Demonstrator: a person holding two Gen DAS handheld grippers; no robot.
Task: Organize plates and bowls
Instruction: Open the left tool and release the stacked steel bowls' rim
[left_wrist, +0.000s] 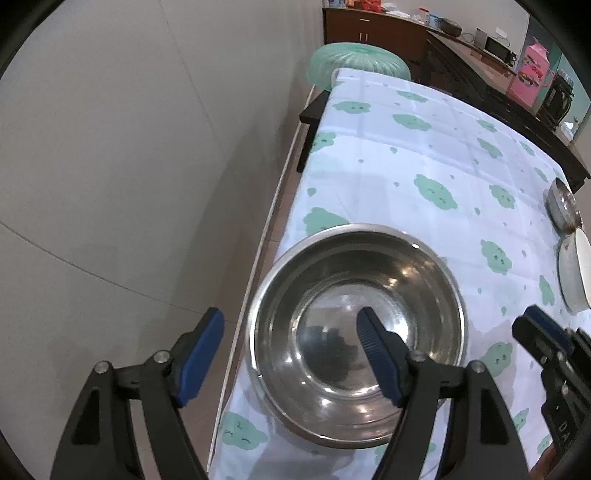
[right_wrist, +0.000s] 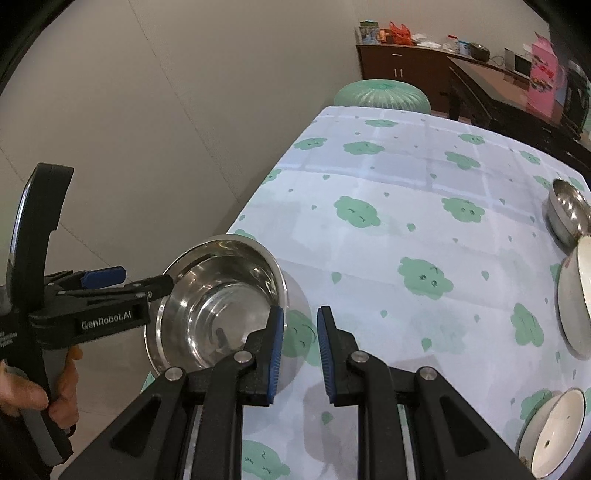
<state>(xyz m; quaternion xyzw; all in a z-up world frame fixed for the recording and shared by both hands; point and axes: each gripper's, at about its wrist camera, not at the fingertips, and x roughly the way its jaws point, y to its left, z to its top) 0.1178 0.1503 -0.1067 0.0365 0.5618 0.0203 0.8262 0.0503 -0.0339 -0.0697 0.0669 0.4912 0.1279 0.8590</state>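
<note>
The large stainless steel bowl (left_wrist: 356, 332) sits upright at the left edge of the desk (left_wrist: 424, 155), which is covered by a pale cloth printed with green clouds.

Left tool (left_wrist: 291, 347): fingers spread wide apart, straddling the bowl's left rim. One blue pad (left_wrist: 376, 354) hangs inside the bowl; the other is outside, over the floor. Neither pad presses the rim. In the right wrist view the left tool (right_wrist: 146, 282) enters from 9 o'clock, held by a hand (right_wrist: 22, 397).

Right tool (right_wrist: 300, 350): fingers stand a narrow gap apart with nothing between them. It hangs over the cloth just beside the bowl's right wall, at 6 o'clock in its own view.

Other tableware, right wrist view:
- A small steel bowl (right_wrist: 567, 210) at 3 o'clock, near the desk's right edge.
- A white bowl (right_wrist: 576, 295), tilted, below it; the two appear to touch.
- A second white dish (right_wrist: 554, 428) at 4 o'clock, well apart from the large bowl.

A green stool (left_wrist: 358, 62) stands beyond the desk's far end at 12 o'clock.
</note>
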